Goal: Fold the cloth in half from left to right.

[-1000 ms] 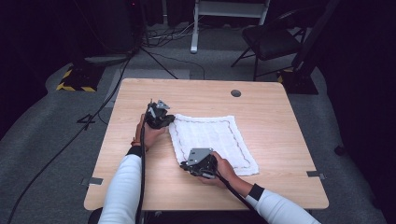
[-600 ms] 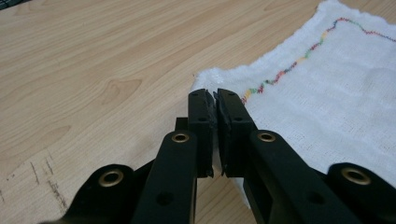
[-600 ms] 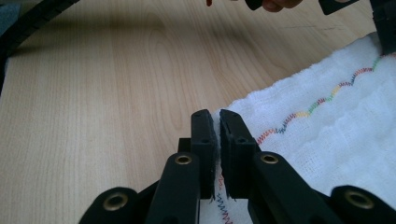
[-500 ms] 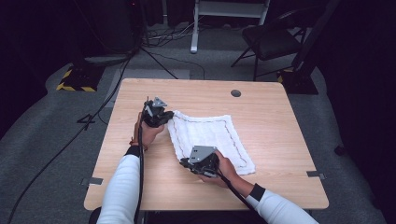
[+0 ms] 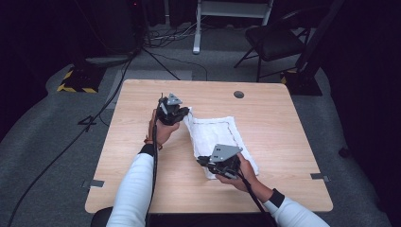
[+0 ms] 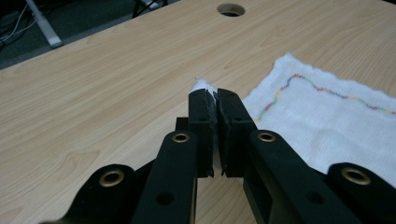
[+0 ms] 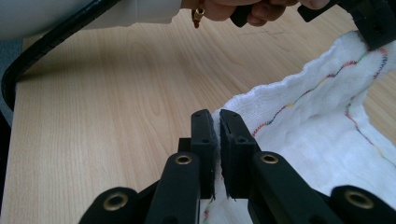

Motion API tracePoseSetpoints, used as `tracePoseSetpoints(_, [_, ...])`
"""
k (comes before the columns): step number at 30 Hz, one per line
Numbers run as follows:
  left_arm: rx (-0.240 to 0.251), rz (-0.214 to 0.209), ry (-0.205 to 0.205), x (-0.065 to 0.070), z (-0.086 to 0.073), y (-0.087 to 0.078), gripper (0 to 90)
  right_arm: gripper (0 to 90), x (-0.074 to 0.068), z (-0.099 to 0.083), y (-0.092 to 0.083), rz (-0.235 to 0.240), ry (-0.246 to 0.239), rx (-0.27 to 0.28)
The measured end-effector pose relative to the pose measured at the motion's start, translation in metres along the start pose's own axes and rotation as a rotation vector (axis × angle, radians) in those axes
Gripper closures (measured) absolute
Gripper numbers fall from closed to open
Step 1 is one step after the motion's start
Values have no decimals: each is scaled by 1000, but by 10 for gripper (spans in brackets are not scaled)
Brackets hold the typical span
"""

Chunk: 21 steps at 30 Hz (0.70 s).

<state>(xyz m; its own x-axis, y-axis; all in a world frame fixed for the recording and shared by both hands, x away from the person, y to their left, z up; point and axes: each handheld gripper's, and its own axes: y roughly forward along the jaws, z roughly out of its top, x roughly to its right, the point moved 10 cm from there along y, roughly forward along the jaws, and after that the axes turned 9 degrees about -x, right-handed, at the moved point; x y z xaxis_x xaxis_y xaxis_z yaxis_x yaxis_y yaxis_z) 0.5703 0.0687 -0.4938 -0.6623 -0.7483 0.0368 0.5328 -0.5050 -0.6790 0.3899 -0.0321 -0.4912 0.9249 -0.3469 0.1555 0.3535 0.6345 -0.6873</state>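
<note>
A white cloth (image 5: 218, 137) with a coloured stitched border lies on the wooden table (image 5: 283, 142). My left gripper (image 5: 182, 113) is shut on its far left corner; in the left gripper view the black jaws pinch a tuft of the cloth (image 6: 327, 126) at their tips (image 6: 214, 95). My right gripper (image 5: 204, 161) is shut on the near left corner, and in the right gripper view the cloth (image 7: 317, 135) rises between the closed jaws (image 7: 215, 116). The left edge of the cloth is lifted off the table between the two grippers.
A round cable hole (image 5: 239, 94) sits near the table's far edge. A black cable (image 5: 153, 161) trails along the left forearm. Behind the table stand a dark chair (image 5: 276, 40) and a white frame (image 5: 231, 12). A yellow-black striped block (image 5: 75, 80) lies on the floor at left.
Both grippers have raised the cloth's left edge and carried it a little to the right; the cloth now looks narrower and bunched along that side.
</note>
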Motion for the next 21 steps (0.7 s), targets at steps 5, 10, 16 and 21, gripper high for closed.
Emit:
tracePoseSetpoints(5, [16, -9, 19, 14, 13, 8, 850, 849, 11, -9, -19, -21, 39, 15])
tracePoseSetpoints(10, [15, -20, 39, 30, 25, 20, 850, 848, 22, -22, -38, -49, 66, 17])
tracePoseSetpoints(16, [8, -29, 60, 43, 36, 31, 851, 848, 37, -43, -55, -82, 114, 10])
tracePoseSetpoints(21, [1, -39, 88, 58, 46, 47, 852, 848, 48, -57, -68, -108, 150, 6])
